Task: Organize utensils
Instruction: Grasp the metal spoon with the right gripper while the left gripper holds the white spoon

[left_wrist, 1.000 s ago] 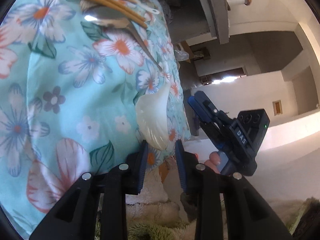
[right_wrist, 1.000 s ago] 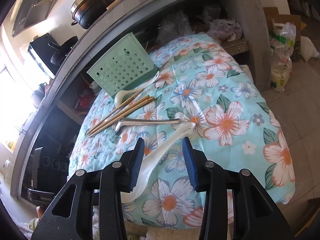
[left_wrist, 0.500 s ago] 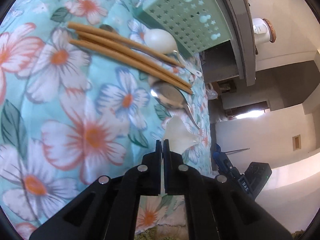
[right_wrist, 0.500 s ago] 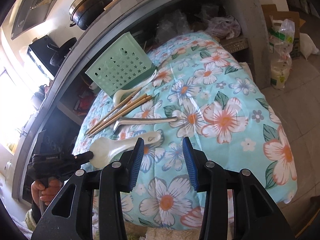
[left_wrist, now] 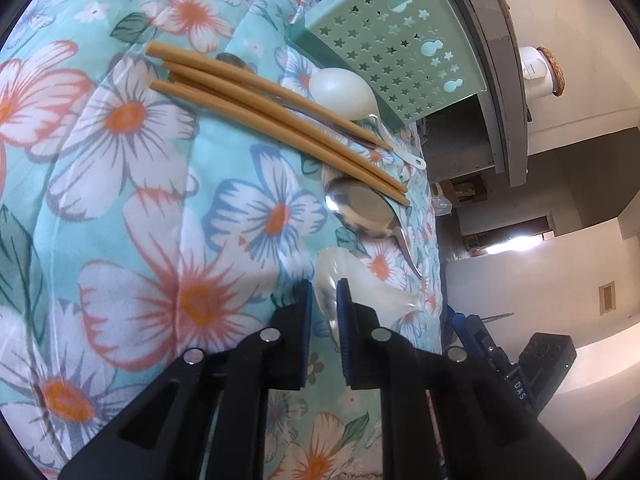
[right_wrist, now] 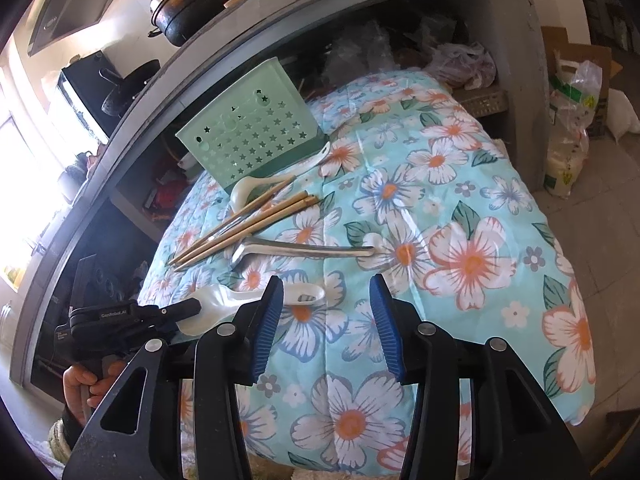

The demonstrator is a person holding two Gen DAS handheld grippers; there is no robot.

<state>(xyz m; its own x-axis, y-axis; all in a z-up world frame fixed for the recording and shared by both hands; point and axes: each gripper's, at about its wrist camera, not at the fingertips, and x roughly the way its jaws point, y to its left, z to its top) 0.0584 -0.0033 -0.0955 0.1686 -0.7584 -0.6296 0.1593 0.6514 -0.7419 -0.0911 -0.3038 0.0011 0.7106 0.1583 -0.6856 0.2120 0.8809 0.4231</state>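
A white plastic serving spoon (left_wrist: 360, 284) lies on the flowered cloth, and my left gripper (left_wrist: 322, 304) is shut on the edge of its bowl. From the right wrist view that spoon (right_wrist: 224, 300) sits at the cloth's left edge, with the left gripper (right_wrist: 192, 306) on its bowl. My right gripper (right_wrist: 326, 320) hovers above the cloth near the spoon's handle. Its jaws are opening and nothing is between them. Farther back lie a metal spoon (right_wrist: 304, 250), several wooden chopsticks (right_wrist: 248, 224) and a small white spoon (right_wrist: 248, 190). They lie in front of a green perforated basket (right_wrist: 248, 136).
The cloth (right_wrist: 460, 208) covers a rounded surface that drops off on the right and near sides. A grey counter with a black pot (right_wrist: 192, 0) runs behind the basket. Bags and boxes (right_wrist: 568, 120) stand on the floor at the right. A hand (right_wrist: 86, 384) holds the left gripper.
My left gripper swung over the cloth and closed on the white serving spoon's bowl. The spoon shifted toward the cloth's left edge. The right jaws have spread wider.
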